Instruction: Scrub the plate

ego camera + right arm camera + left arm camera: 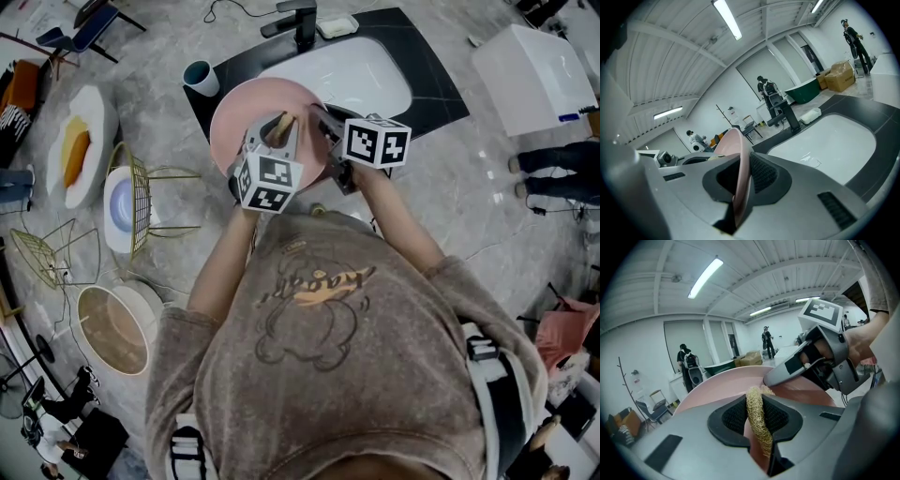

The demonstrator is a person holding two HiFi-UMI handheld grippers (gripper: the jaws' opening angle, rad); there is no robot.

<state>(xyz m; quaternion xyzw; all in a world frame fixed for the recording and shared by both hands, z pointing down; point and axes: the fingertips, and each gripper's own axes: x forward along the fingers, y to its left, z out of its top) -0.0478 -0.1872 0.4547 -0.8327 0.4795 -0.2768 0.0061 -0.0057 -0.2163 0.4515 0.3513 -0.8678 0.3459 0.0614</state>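
While the right gripper [330,131] clamps the rim of the pink plate [742,178] edge-on between its jaws and the left gripper [275,131] pinches a soft scrubber [758,425] just before the plate's face, the plate appears stiff, slick and breakable; rim hold judged sound.

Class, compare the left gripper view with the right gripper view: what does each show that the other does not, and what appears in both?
Only the left gripper view: a straw-coloured scrubber pinched in the jaws of the left gripper and held against the face of the pink plate, with the right gripper clamped on the plate's rim. Only the right gripper view: the white sink basin and the black faucet behind it. Both: the pink plate, seen face-on in the first and edge-on between the right jaws in the second.
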